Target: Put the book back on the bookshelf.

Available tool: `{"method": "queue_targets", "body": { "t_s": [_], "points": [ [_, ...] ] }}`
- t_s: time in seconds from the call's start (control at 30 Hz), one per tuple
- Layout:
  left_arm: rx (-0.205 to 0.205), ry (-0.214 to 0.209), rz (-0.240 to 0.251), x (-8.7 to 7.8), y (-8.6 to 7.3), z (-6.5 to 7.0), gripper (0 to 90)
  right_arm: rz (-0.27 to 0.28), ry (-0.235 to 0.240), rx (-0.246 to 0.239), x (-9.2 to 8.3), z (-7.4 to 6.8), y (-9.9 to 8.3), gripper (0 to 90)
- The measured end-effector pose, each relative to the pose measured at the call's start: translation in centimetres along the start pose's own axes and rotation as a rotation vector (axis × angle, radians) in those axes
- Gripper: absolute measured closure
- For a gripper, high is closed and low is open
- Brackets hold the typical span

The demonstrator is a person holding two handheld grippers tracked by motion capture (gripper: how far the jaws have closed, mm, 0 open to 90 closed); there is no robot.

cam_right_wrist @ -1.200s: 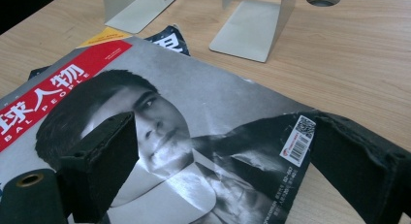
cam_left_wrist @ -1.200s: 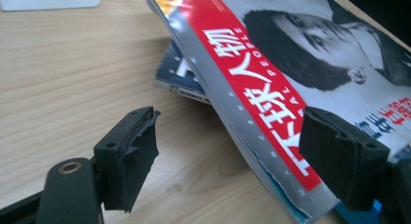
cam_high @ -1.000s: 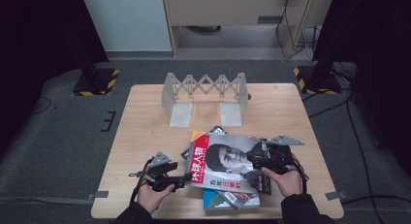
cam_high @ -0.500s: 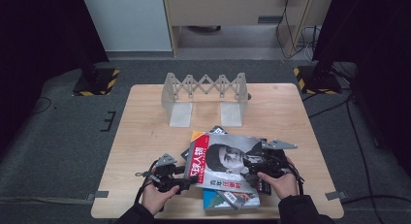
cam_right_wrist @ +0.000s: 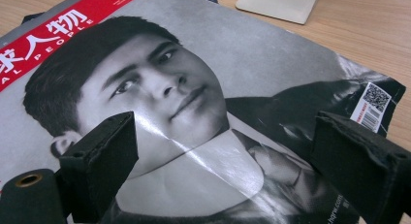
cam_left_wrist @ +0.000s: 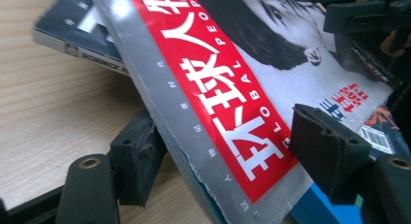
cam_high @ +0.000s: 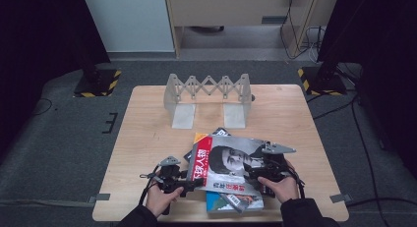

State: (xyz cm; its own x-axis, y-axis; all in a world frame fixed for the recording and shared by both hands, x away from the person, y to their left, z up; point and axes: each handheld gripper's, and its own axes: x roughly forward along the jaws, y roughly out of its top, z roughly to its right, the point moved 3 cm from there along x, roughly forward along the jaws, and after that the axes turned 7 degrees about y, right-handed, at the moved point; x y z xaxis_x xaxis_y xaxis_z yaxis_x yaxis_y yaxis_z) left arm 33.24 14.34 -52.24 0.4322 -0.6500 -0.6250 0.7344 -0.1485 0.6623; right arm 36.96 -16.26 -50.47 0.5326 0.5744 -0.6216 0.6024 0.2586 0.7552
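High view: wooden table, grey accordion-style book rack standing near the far edge, its slots vacant. A small pile of magazines and books sits at the near edge, right of centre; the top magazine has a red title band and a portrait cover. The left gripper is at the magazine's left edge and the right gripper at its right side, one hand each. Probably squaring or lifting the top magazine off the pile, likely headed for the rack. Lower books mostly covered, just a blue corner poking out toward the near edge.

Left gripper view: jaws spread apart, the magazine's spine edge running between them, one jaw under, the other above the cover. Not clamped yet. The spine is raised off a darker book beneath. Right gripper is a dark blur top right.

Right gripper view: jaws wide apart, hovering over the cover, gripping nothing. Whether the pads touch the paper, cannot tell. Barcode corner curls slightly; a rack foot is cut off at the top.
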Motion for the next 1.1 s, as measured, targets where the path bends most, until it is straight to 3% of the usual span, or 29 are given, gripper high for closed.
{"method": "queue_targets", "body": {
  "t_s": [0.13,0.23,0.37,0.43,0.67,0.8,1.03,1.1],
  "points": [
    [-0.014,-0.017,-0.013,0.0,0.1,-0.1,28.1,0.001,-0.005,-0.009,0.1,0.0,-0.1,9.7],
    [-0.019,-0.014,-0.018,-0.6,0.3,0.0,33.6,0.005,-0.011,-0.015,0.2,-0.1,-0.2,9.0],
    [-0.085,-0.059,0.037,-2.0,1.0,0.1,46.5,-0.003,-0.019,-0.027,0.4,-0.1,-0.4,8.4],
    [-0.092,-0.074,0.068,-2.3,1.4,0.4,49.6,0.004,-0.017,-0.015,0.5,-0.1,-0.4,7.9],
    [-0.107,-0.106,0.012,-0.6,2.2,0.6,49.3,0.006,-0.008,-0.017,0.6,-0.2,-0.5,7.9],
    [-0.142,-0.104,-0.016,0.1,2.7,0.6,49.8,0.005,-0.007,-0.016,0.6,-0.2,-0.5,7.9],
    [-0.116,-0.057,-0.031,0.2,3.0,1.1,49.3,0.005,-0.008,-0.017,0.6,-0.1,-0.4,7.9],
    [-0.117,-0.04,-0.026,0.2,3.1,1.2,55.7,0.006,-0.009,-0.019,0.6,-0.1,-0.4,8.0]
  ]
}}
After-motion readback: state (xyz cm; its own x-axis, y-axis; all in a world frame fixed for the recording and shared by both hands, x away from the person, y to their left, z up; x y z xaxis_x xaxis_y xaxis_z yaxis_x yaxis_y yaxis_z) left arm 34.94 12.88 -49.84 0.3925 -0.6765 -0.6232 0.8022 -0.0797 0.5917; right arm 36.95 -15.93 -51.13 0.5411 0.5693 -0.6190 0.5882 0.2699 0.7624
